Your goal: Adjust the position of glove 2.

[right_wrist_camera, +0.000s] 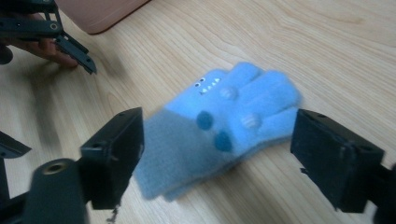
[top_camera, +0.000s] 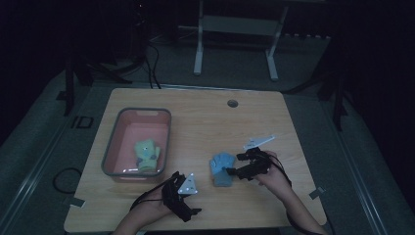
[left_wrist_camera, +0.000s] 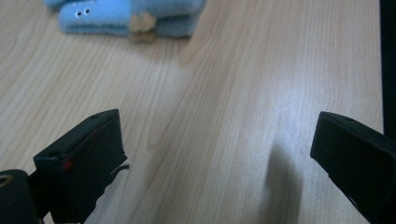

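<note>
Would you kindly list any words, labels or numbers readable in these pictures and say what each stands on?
"ID": pale letters on the dark floor mat left of the table, in the high view.
Nothing else reads: the blue glove bears a stitched face and dots, no lettering; the pink bin and the green glove show no writing.

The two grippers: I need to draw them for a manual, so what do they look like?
Both the left gripper and the right gripper are black, each with two blocky, square-ended jaws. Each carries a grey three-cornered plate on top and trails a black cable. A small red mark sits on one left jaw. No sleeves show on the forearms.
</note>
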A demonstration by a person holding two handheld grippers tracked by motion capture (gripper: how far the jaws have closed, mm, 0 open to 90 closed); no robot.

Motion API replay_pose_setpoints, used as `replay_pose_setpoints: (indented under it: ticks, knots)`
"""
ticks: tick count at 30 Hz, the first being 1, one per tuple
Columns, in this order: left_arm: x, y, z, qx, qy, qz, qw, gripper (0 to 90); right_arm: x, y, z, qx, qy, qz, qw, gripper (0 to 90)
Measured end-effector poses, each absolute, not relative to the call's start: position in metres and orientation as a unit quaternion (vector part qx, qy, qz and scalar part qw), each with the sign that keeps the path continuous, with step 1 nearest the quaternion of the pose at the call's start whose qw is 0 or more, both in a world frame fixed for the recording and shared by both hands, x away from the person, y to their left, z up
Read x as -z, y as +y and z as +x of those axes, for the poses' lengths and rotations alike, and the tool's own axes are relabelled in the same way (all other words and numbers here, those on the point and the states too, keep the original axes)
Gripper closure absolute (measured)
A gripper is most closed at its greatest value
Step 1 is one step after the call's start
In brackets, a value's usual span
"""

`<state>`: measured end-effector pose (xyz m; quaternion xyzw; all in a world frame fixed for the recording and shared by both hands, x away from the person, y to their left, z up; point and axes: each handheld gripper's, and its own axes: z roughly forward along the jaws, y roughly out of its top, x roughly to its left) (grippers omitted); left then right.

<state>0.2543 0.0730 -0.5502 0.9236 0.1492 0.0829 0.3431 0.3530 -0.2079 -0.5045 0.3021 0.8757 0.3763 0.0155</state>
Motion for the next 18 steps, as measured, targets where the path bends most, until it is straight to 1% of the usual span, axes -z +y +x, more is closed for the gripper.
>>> replay_pose_setpoints:
  ticks: [3, 6, 8, 12, 14, 18]
  knots:
    - [0.552, 0.070, 0.252, -0.098, 0.143, 0.926, 0.335, 3.0, 0.504, -0.212, 0.352, -0.382, 0.877, 0.292, 0.010, 15.1]
    - [0.551, 0.064, 0.252, -0.117, 0.139, 0.923, 0.338, 3.1, 0.504, -0.213, 0.351, -0.383, 0.879, 0.281, 0.028, 15.1]
    - [0.549, 0.060, 0.253, -0.108, 0.149, 0.923, 0.338, 3.8, 0.503, -0.214, 0.351, -0.387, 0.879, 0.277, 0.035, 14.8]
    - [0.548, 0.051, 0.253, -0.110, 0.154, 0.930, 0.315, 4.8, 0.502, -0.214, 0.348, -0.382, 0.884, 0.261, 0.068, 14.1]
    - [0.545, 0.050, 0.254, -0.107, 0.160, 0.927, 0.322, 4.8, 0.501, -0.216, 0.349, -0.383, 0.882, 0.267, 0.063, 14.2]
    - [0.539, 0.048, 0.258, -0.105, 0.175, 0.917, 0.344, 4.8, 0.498, -0.220, 0.350, -0.392, 0.870, 0.296, 0.037, 13.3]
